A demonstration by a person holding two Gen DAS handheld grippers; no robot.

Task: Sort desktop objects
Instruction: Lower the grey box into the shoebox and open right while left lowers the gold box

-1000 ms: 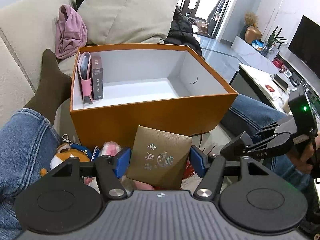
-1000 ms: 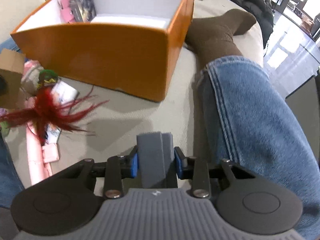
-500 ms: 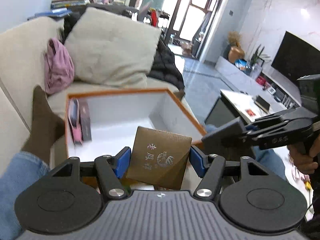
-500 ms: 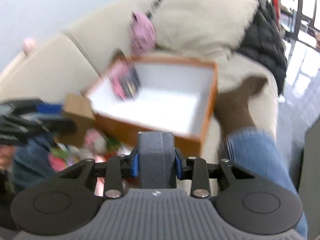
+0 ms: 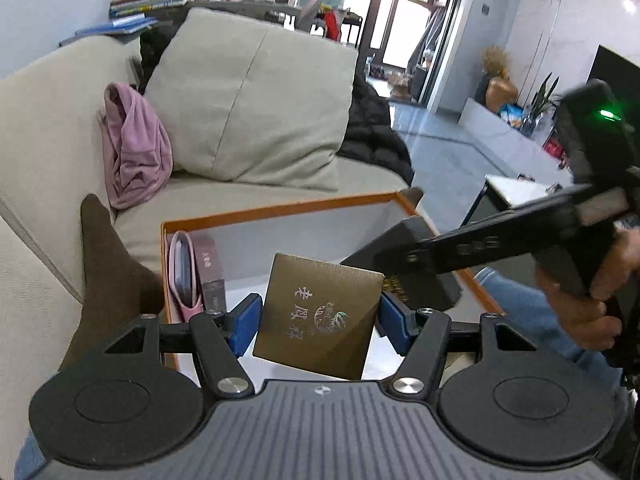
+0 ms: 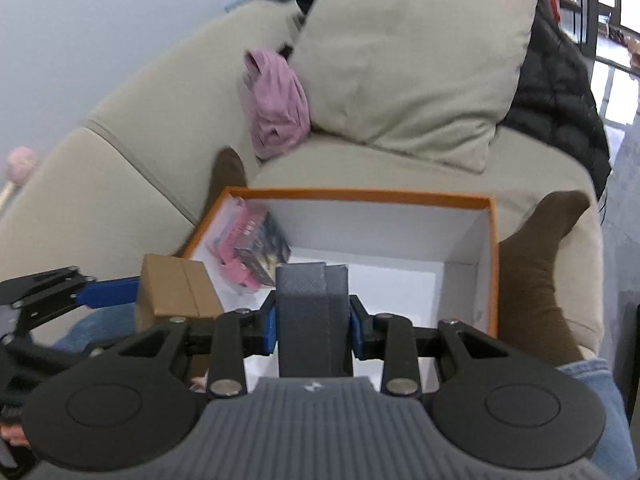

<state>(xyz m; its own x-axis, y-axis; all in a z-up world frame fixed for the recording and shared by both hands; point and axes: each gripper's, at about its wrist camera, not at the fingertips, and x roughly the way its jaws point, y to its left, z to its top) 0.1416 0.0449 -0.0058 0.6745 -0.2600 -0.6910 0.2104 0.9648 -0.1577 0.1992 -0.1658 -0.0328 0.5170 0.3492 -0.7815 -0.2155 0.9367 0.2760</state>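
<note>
My left gripper (image 5: 316, 322) is shut on a tan square box (image 5: 318, 316) with silver characters, held over the near edge of the orange box (image 5: 280, 210). In the right wrist view that tan box (image 6: 176, 292) appears at the left, clamped by the left gripper's blue fingers (image 6: 108, 292). My right gripper (image 6: 314, 330) is shut on a dark grey box (image 6: 312, 316), held over the white inside of the orange box (image 6: 360, 196). From the left wrist view the grey box (image 5: 404, 264) hangs above the orange box's right side. A pink case (image 5: 184, 276) and a dark book (image 5: 210, 272) stand against its left wall.
The orange box sits on a beige sofa (image 5: 48, 152) between the person's socked feet (image 6: 536, 272). A cushion (image 5: 256, 96), a pink cloth (image 5: 134, 148) and a black jacket (image 5: 372, 132) lie behind. A hand (image 5: 588, 300) holds the right gripper.
Both grippers rose and moved forward from the sofa clutter to above the orange box, each keeping its box. The right gripper swung in beside the left.
</note>
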